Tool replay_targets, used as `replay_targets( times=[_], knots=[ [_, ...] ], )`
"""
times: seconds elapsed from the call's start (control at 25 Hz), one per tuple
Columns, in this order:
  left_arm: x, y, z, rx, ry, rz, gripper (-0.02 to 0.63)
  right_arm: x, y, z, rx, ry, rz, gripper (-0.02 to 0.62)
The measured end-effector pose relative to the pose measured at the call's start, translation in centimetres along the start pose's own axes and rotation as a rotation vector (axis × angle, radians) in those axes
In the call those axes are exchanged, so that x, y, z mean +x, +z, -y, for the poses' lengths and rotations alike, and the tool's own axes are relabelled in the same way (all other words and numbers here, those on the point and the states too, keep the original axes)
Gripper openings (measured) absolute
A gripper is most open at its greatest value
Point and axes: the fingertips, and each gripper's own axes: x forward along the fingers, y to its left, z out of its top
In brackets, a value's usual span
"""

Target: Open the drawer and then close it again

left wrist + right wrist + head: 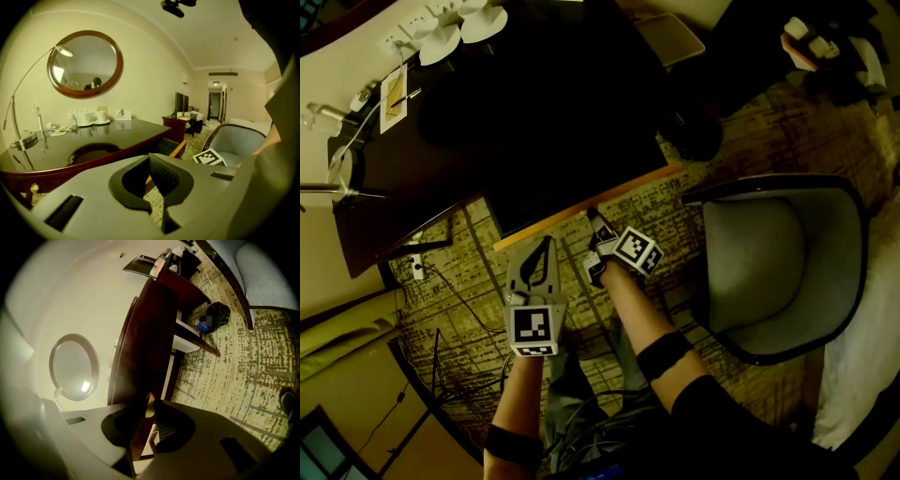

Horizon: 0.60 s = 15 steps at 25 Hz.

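Drawer (637, 186) stands open, right gripper (594, 223) clamped on its front, left gripper (542, 248) closed empty at 9 o'clock; closing remains.

The room holds one large dark desk (534, 112) with one drawer (628, 190), one grey armchair (769, 272), one round mirror (85, 64) and one desk lamp (64, 51). Two white cups (85, 116) stand on two saucers (102, 122), with one card (123, 114) and one black bag (694, 131). There are two grippers: the left gripper (548, 242) and the right gripper (595, 217).
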Motion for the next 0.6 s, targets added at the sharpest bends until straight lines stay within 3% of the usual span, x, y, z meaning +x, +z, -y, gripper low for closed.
replay_targets(
  times=[0.4,0.6],
  knots=[
    [-2.6,0.9,3.6,0.032,-0.105,0.001,-0.006,-7.1,-2.5,3.2,-0.016,-0.046,-0.019,0.072],
    [-3.7,0.8,5.2,0.09,-0.182,0.009,-0.006,-9.2,-3.4,4.1,0.005,-0.062,-0.006,0.072]
  ],
)
